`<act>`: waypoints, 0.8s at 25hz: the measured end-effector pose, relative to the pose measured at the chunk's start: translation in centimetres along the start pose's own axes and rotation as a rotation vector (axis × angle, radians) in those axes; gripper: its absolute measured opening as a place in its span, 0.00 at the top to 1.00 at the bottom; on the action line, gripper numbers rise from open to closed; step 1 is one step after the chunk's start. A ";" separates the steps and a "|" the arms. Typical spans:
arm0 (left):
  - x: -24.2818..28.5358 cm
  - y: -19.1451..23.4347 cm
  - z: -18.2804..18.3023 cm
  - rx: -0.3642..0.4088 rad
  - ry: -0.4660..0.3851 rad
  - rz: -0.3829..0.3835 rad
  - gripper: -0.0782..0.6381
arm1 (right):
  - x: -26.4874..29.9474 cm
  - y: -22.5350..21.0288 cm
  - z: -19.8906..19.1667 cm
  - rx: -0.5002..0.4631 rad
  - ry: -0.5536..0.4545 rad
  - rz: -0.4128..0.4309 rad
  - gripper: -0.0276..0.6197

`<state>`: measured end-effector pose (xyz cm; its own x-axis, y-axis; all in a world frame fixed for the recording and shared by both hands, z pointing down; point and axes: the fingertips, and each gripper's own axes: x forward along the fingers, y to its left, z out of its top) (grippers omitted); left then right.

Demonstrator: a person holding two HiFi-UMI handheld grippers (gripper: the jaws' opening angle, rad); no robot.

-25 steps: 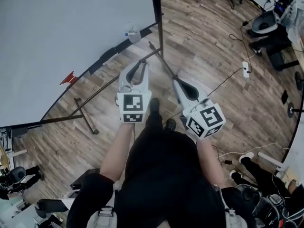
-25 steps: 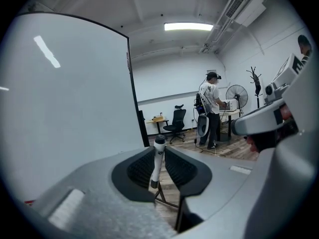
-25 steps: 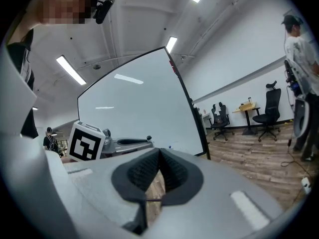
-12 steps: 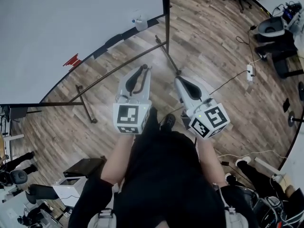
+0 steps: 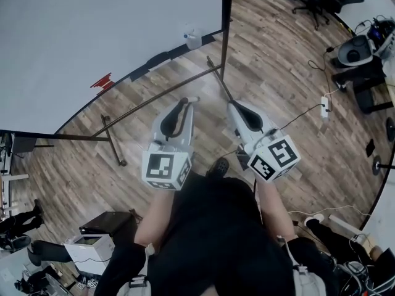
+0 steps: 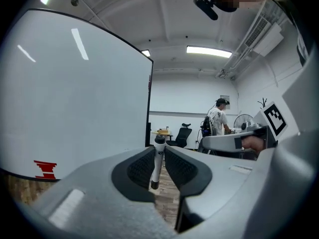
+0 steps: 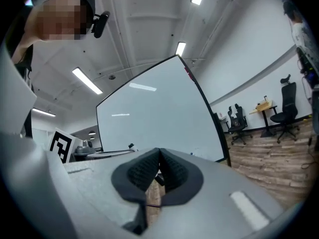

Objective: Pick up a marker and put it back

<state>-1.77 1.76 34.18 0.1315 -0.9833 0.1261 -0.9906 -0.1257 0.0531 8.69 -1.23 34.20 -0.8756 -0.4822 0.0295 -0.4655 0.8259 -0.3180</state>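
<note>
- Head view gives me almost nothing of the marker: past the tips of the left gripper (image 5: 188, 101) I can only make out a pale speck, too small to read.
- Left gripper view settles it. The marker (image 6: 156, 162) stands nearly upright between the ribbed black pads (image 6: 142, 167), which are partly closed and press on its white barrel from both sides. Its rounded top pokes above the tips and its dark lower end hangs in the gap.
- Print on the barrel is too small for me to read.
- The right gripper (image 7: 159, 152) has its ribbed pads drawn together at the tips with nothing held. A dark shape shows through the slit lower down, and I cannot tell what it is.
- Both grippers have smooth grey moulded shells, each carrying a white cube with black square markers.
- The whiteboard (image 5: 92, 29) is a glossy pale sheet in a thin dark frame on a metal stand. Its left part runs out of frame, and the small things on its tray are too blurred to name.
- The floor (image 5: 278, 73) is wood-grain planking, partly hidden by the person's dark-clothed body.
</note>
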 end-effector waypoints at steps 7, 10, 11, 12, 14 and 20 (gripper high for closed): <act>-1.6 2.5 0.7 -0.020 -0.032 -0.012 0.79 | 2.5 3.1 -0.8 -0.065 0.027 0.021 0.95; -2.0 3.3 0.9 -0.015 -0.037 -0.013 0.79 | 3.1 4.0 -1.1 -0.079 0.038 0.027 0.95; -2.1 3.5 1.0 -0.015 -0.038 -0.011 0.79 | 3.2 4.3 -1.1 -0.084 0.040 0.029 0.95; -2.2 3.6 1.1 -0.015 -0.039 -0.009 0.79 | 3.3 4.5 -1.1 -0.088 0.041 0.030 0.95; -2.2 3.8 1.2 -0.017 -0.038 -0.008 0.79 | 3.4 4.6 -1.0 -0.091 0.040 0.027 0.95; -1.7 3.7 1.0 -0.013 -0.028 -0.008 0.79 | 3.2 3.9 -1.2 -0.089 0.042 0.013 0.95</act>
<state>-5.65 2.85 33.20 0.1385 -0.9855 0.0979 -0.9889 -0.1323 0.0668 3.89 0.74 34.18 -0.8853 -0.4603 0.0658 -0.4622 0.8556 -0.2329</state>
